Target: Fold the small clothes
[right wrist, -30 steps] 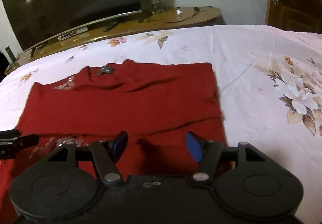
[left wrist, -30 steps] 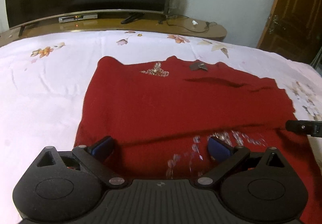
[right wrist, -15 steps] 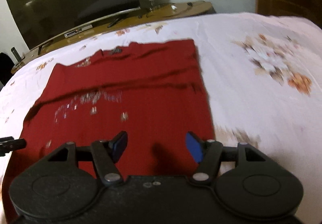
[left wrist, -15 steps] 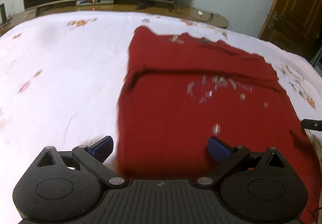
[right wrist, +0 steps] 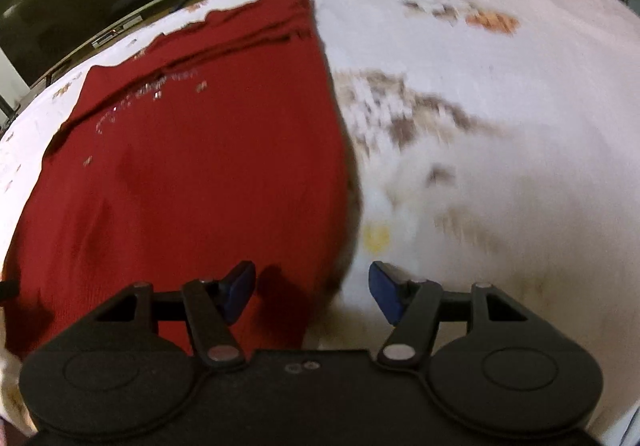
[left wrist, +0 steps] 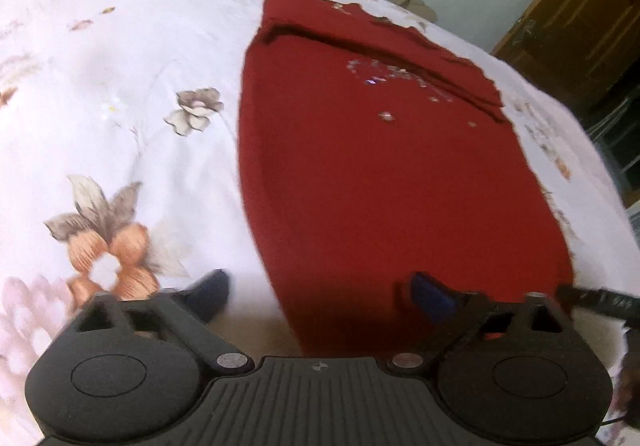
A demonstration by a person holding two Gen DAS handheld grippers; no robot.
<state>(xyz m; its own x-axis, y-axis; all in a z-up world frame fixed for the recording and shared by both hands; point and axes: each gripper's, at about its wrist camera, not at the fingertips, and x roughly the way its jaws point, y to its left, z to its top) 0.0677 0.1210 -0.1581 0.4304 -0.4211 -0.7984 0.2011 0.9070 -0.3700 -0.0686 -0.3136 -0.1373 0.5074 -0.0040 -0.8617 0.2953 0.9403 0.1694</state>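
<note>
Knitwear, soft and limp: the red top (left wrist: 380,185) drapes flat on the bed (left wrist: 120,45). My left gripper (left wrist: 320,296) is closing around its near hem corner, not yet pinching; my right gripper (right wrist: 312,290), half-open, straddles the other corner, holding nothing.

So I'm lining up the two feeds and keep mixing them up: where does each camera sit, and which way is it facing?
Left wrist: sits on the left tool, angled down over the near left corner of the red garment on the floral bedsheet; its closing jaws straddle that edge, and the right tool's tip pokes in.
Right wrist: sits on the right tool, angled down over the garment's near right edge; its fingers straddle it.
Shared: garment, sheet, TV stand beyond.
</note>
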